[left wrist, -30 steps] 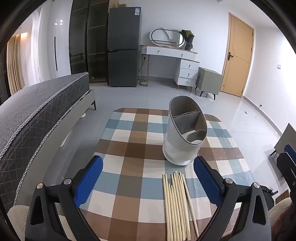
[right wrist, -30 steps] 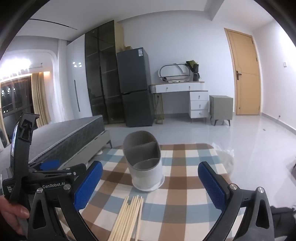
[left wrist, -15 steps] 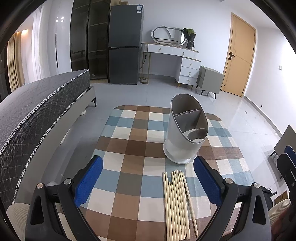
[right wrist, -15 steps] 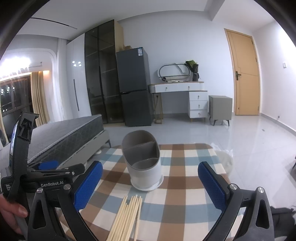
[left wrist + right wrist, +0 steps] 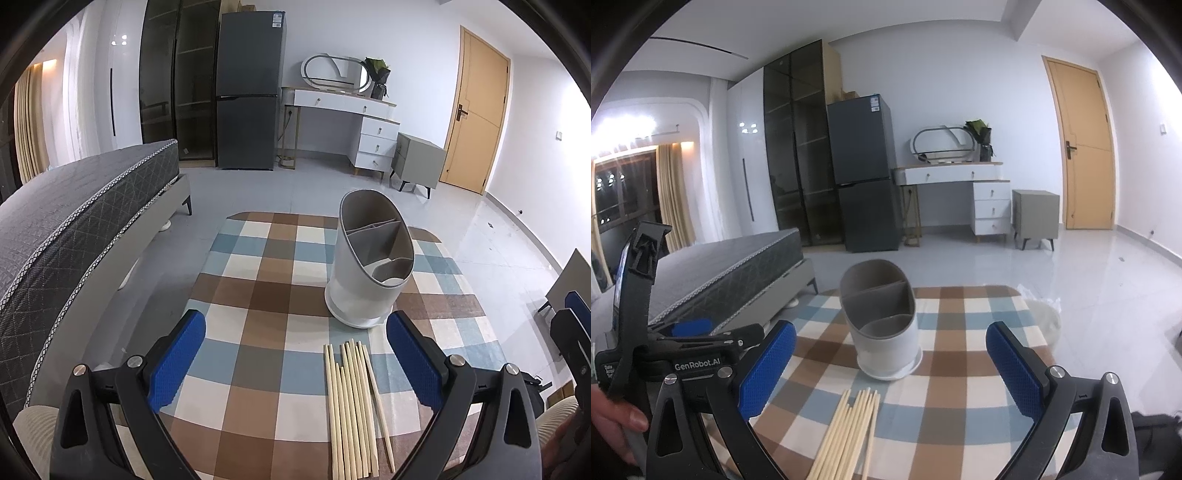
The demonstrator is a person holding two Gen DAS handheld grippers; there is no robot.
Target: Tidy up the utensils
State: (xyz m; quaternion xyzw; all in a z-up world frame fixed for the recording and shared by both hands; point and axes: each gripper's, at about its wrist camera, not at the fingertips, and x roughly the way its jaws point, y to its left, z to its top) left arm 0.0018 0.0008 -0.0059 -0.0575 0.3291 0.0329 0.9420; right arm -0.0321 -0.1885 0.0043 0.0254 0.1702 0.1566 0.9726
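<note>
- Chopsticks [image 5: 352, 410] lie in a loose bundle on the checked tablecloth [image 5: 258, 295], near side of the holder [image 5: 371, 258], long axes pointing roughly toward it.
- Left gripper [image 5: 295, 363]: jaws spread wide, empty; bundle sits inside its span, toward the right-hand pad.
- Right gripper [image 5: 890, 369]: jaws spread, empty; bundle low, left of centre.
- Judged: the left is nearer.
- Sticks pale wood, thin, slippery-looking; holder smooth plastic, oval, slanted rim, divided compartments, all empty.

Chopsticks [image 5: 352, 410]: about eight, exact count unclear. Utensil holder [image 5: 369, 264]: one, three compartments. Checked tablecloth [image 5: 258, 295]: one.
</note>
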